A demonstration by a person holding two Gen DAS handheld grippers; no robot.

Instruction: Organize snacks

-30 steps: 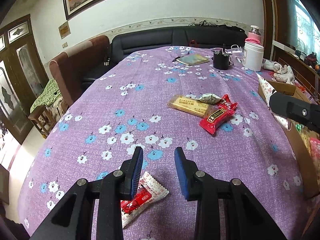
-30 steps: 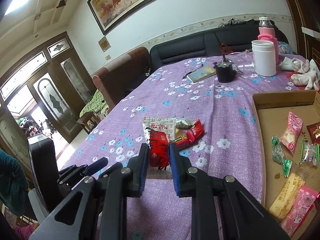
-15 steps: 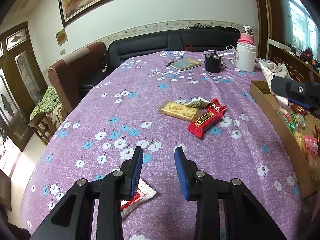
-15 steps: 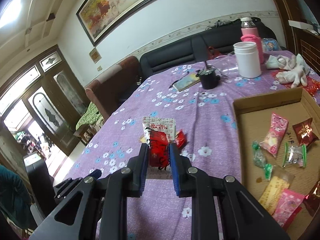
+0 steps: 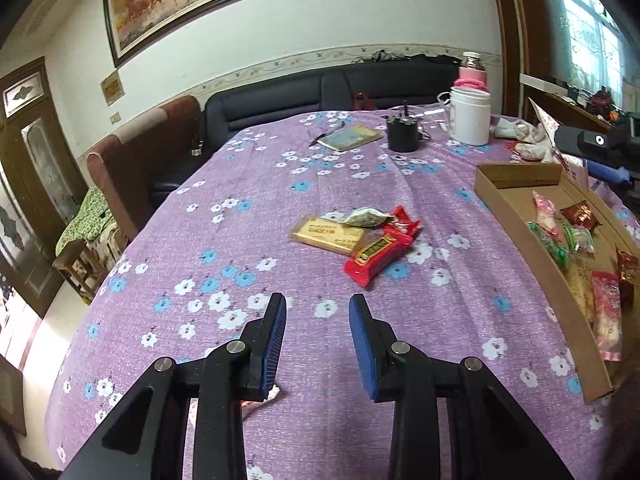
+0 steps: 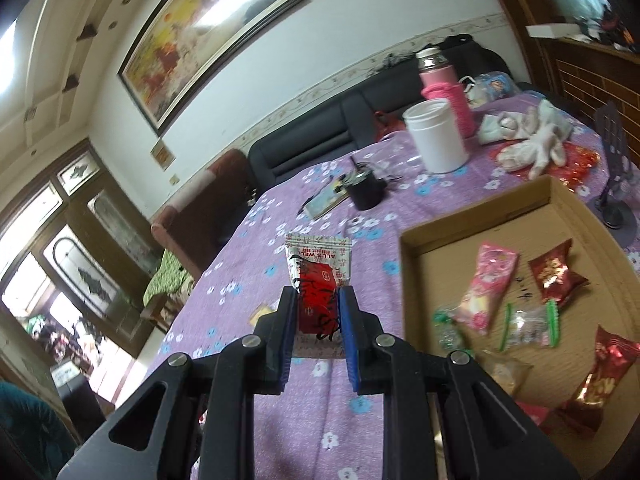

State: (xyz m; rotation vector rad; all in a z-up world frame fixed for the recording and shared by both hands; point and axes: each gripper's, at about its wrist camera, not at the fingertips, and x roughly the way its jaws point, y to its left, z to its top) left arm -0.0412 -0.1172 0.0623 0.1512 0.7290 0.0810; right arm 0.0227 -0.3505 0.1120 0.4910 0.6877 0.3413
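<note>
- Right gripper [image 6: 318, 312]: fingers clamped on a red-and-white snack sachet [image 6: 319, 268], held upright above the purple floral counter [image 6: 248, 280]. Only the lower half is pinched, so it could slide out if tilted.
- Cardboard tray [image 6: 472, 218], at 3 o'clock of the sachet: already holds several wrapped snacks. Released short of the near wall, the sachet would land on the counter.
- Left gripper [image 5: 316, 330]: fingers apart, nothing between them.
- Loose snacks, 12 o'clock of left fingers: yellow bar [image 5: 328, 234], red packet [image 5: 378, 254], still unsorted.

Home living room: black sofa [image 5: 328, 88], framed painting [image 5: 208, 4], floral tablecloth [image 5: 280, 184].
</note>
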